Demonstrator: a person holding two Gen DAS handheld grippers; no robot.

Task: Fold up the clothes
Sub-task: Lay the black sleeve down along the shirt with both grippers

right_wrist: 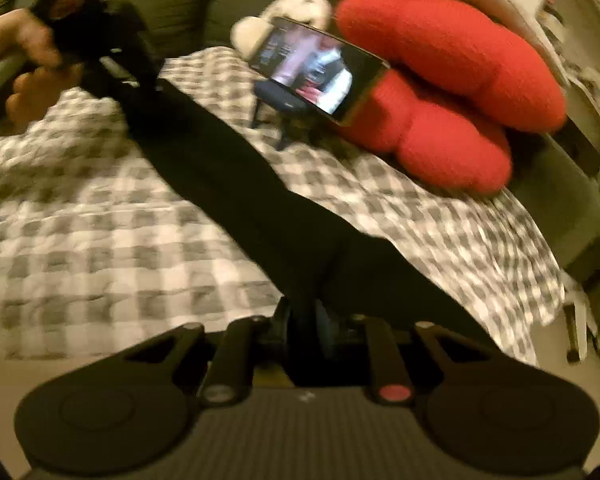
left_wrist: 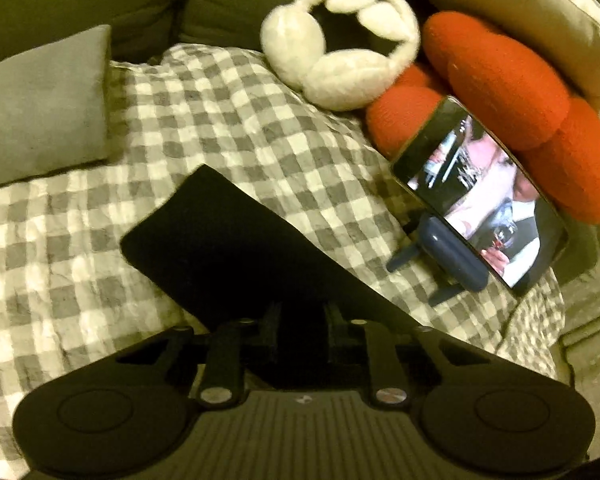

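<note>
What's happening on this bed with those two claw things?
A person is folding a black garment with a handheld claw in each hand. The left claw and the right claw each grip one end, so it stretches between them over a checkered blanket. Nearby, a phone playing video leans against a red cushion, beside a white knot pillow.

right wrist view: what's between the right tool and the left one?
The long black cloth garment spans it, stretched from the right tool to the left tool above the grey-and-white checked bedspread. Nothing else shows between them.
</note>
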